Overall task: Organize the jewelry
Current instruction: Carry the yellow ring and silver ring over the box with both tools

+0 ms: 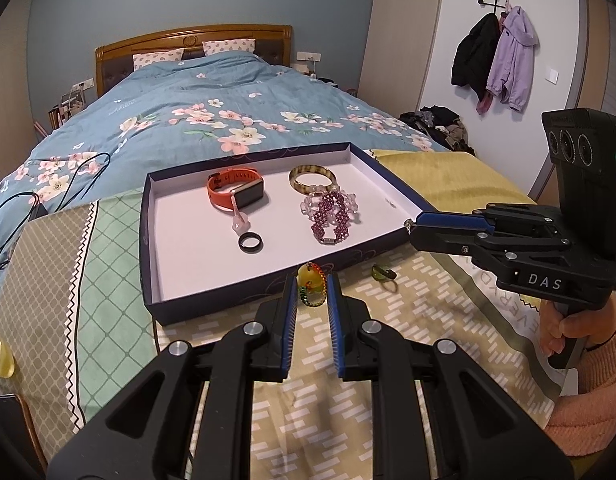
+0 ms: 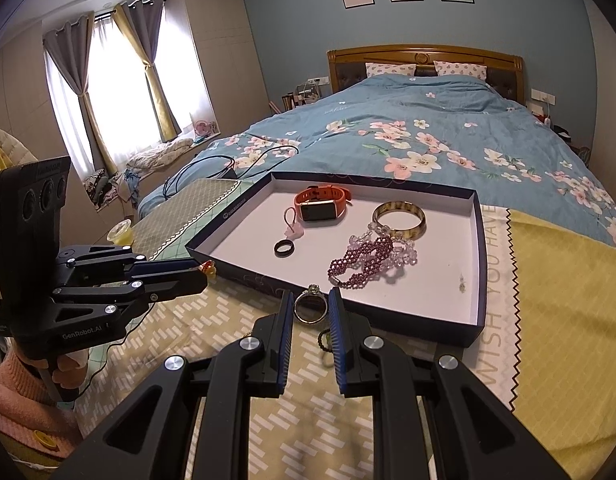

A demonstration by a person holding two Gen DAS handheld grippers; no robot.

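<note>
I have the left gripper (image 1: 312,284) pinching a yellow beaded charm (image 1: 311,280) and the right gripper (image 2: 311,304) nipping a silver ring (image 2: 310,305), both just short of the tray (image 1: 243,296), so either may slip from narrow pads.

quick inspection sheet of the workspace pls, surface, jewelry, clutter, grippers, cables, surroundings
surface: patterned green-and-yellow cloth over the bed end.
job's things: shallow dark-blue box lid with white inside holds an orange-strap smartwatch, black ring, amber bangle, purple beaded bracelet; a dark green ring lies on the cloth.
clutter: yellow cup at the cloth edge.
grippers: left gripper shut on a yellow charm with rainbow beads; right gripper shut on a silver ring.
cables: black cables on the floral duvet.
surroundings: coats on a wall hook, curtained window.
</note>
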